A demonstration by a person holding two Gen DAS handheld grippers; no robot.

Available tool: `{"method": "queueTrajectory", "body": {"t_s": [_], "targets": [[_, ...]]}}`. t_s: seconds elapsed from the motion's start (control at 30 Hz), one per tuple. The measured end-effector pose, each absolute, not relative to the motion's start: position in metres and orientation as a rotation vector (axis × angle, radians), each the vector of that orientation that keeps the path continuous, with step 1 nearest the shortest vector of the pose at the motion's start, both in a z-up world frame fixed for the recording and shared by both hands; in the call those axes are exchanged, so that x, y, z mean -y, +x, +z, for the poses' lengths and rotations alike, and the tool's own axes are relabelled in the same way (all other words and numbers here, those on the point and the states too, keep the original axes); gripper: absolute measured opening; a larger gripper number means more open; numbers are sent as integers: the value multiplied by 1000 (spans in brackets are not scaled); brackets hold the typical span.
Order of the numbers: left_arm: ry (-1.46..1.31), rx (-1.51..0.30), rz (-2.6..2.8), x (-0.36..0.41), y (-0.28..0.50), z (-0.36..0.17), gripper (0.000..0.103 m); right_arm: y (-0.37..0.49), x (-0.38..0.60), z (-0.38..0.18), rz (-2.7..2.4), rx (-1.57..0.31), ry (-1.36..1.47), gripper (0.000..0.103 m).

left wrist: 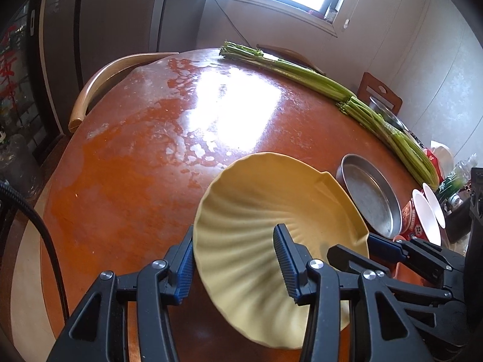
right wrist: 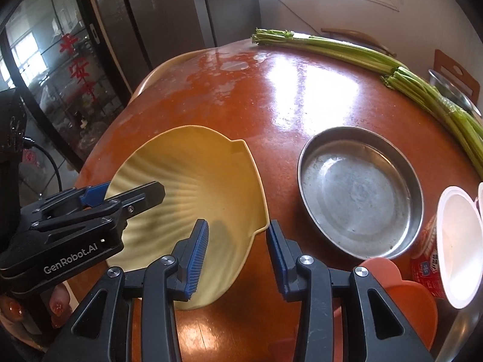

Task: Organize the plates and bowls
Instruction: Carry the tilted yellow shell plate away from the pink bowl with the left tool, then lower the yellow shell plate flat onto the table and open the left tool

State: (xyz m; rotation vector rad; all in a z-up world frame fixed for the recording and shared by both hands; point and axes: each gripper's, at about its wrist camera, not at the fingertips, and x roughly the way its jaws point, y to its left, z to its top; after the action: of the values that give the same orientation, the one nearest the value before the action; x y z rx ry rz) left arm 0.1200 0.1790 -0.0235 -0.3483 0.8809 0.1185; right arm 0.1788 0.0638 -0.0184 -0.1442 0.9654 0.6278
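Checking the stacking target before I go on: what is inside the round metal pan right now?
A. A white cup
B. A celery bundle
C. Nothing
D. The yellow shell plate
C: the metal pan shows only its bare bottom, and the yellow shell plate sits beside it.

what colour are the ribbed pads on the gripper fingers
Blue pads on black fingers, clearest in the right wrist view.
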Motion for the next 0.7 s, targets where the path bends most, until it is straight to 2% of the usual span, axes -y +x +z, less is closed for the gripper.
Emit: {"method": "queueTrajectory", "body": {"t_s": [0.7], "targets": [[-333,-877,149,-179,113,-31,49,183,-58,-13,576,-923,-90,42]]}}
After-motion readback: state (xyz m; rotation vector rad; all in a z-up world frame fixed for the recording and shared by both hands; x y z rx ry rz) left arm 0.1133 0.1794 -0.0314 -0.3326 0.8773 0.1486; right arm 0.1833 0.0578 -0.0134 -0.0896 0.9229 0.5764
